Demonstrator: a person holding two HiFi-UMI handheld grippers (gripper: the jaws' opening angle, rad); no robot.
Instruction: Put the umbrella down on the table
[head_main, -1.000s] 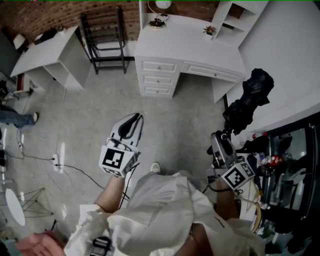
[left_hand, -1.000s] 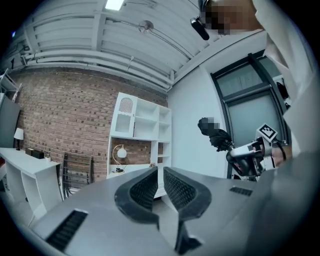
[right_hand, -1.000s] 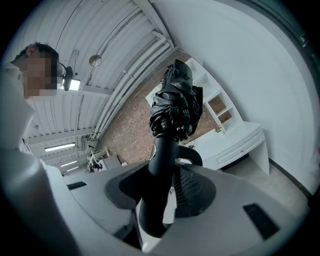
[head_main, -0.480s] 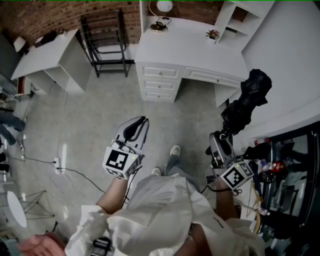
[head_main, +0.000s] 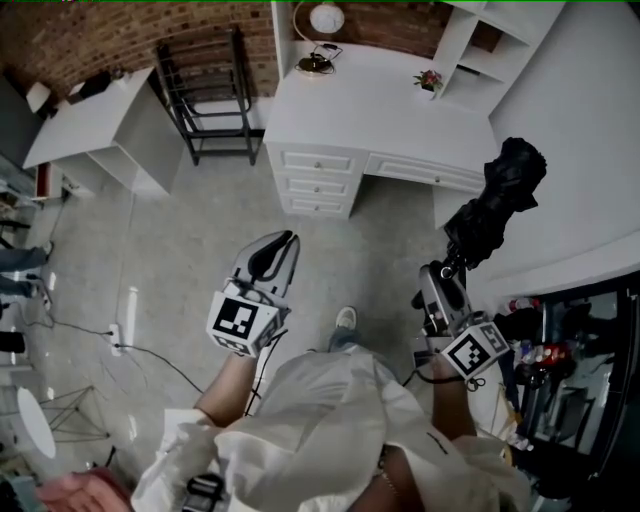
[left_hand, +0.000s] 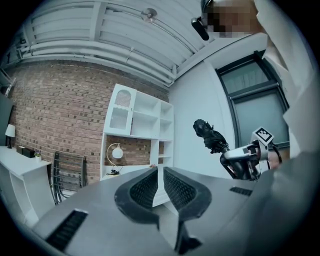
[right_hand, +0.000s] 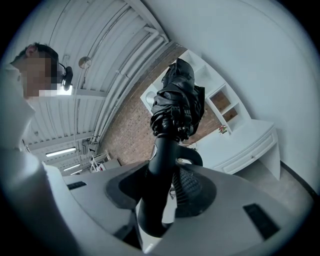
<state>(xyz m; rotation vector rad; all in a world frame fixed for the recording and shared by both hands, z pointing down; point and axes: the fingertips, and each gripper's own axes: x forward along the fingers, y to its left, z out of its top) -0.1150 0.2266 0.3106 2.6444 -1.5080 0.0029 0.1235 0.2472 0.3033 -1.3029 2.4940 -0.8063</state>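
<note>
Two claws are in view. The right claw (head_main: 447, 272) (right_hand: 169, 186) is clamped on the black handle (right_hand: 161, 165) of the folded black umbrella (head_main: 497, 203) (right_hand: 177, 102) (left_hand: 210, 135). It holds the umbrella up in the air above the floor, well apart from the white desk (head_main: 372, 112) with drawers. The left claw (head_main: 272, 251) (left_hand: 159, 176) is empty, its jaws only a thin slit apart.

Black umbrella (head_main: 497, 205), white desk (head_main: 370, 110), red-brick wall (head_main: 120, 35)
</note>
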